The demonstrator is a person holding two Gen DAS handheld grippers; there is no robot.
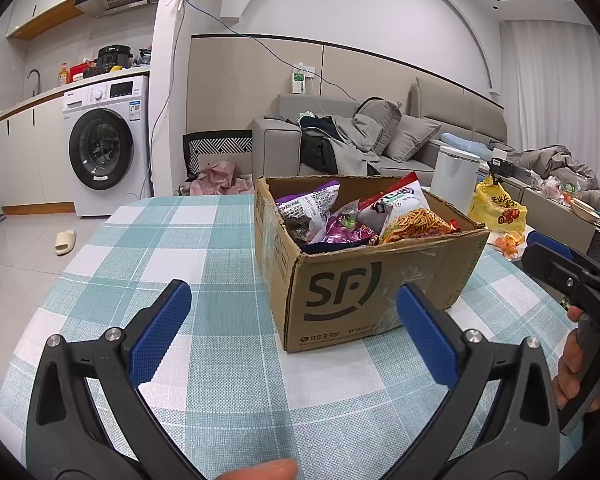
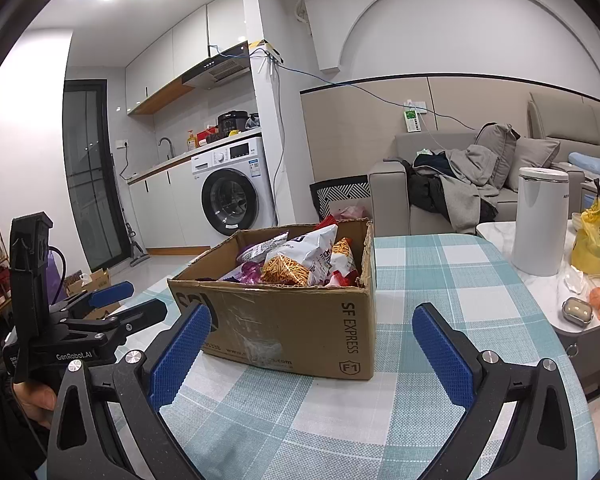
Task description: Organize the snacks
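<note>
Both grippers (jaws apart) face snack-filled box — untouched.

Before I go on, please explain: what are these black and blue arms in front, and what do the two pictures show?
They are two hand-held grippers, each with a camera looking along its blue-padded fingers. One picture is from the left gripper, the other from the right gripper. A person's hand holds the right one. Both grippers are open and hold nothing. In front stands an SF Express cardboard box on a checked tablecloth. Inside are snack bags, among them a bag of fried sticks and a purple bag.
</note>
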